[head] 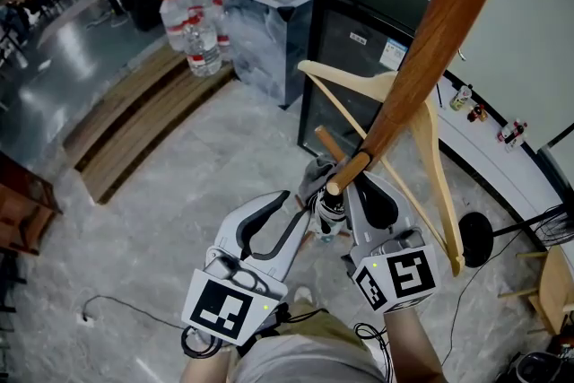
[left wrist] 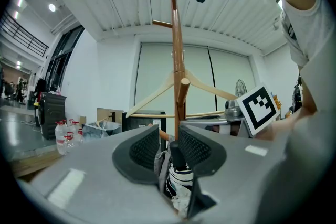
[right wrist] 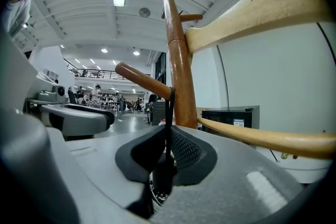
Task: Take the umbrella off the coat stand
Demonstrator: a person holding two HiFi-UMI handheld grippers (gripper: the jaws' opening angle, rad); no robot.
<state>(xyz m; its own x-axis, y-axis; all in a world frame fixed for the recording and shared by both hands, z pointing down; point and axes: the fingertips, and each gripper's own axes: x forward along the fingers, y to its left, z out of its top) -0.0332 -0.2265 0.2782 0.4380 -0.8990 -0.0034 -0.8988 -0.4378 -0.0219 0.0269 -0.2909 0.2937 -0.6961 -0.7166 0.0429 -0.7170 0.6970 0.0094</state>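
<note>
Nearly closed, the right gripper (right wrist: 167, 147) pinches the black wrist strap (right wrist: 169, 113) looped over a peg (right wrist: 139, 77) of the coat stand (right wrist: 181, 76), while the left gripper (left wrist: 169, 147), jaws wide, clasps the folded umbrella (left wrist: 178, 173) hanging below. Light and soft-sided, it looks best held by its firm handle end. Bare concrete floor (head: 179, 220), a wooden hanger (head: 437, 184) and black cabinet (head: 345, 40) surround.

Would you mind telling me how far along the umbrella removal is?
Done: the left gripper clamps the umbrella, and the right gripper pinches its strap. In hand: the strap hangs looped over the wooden peg. Remaining: slide it off the peg and carry the umbrella away.
</note>
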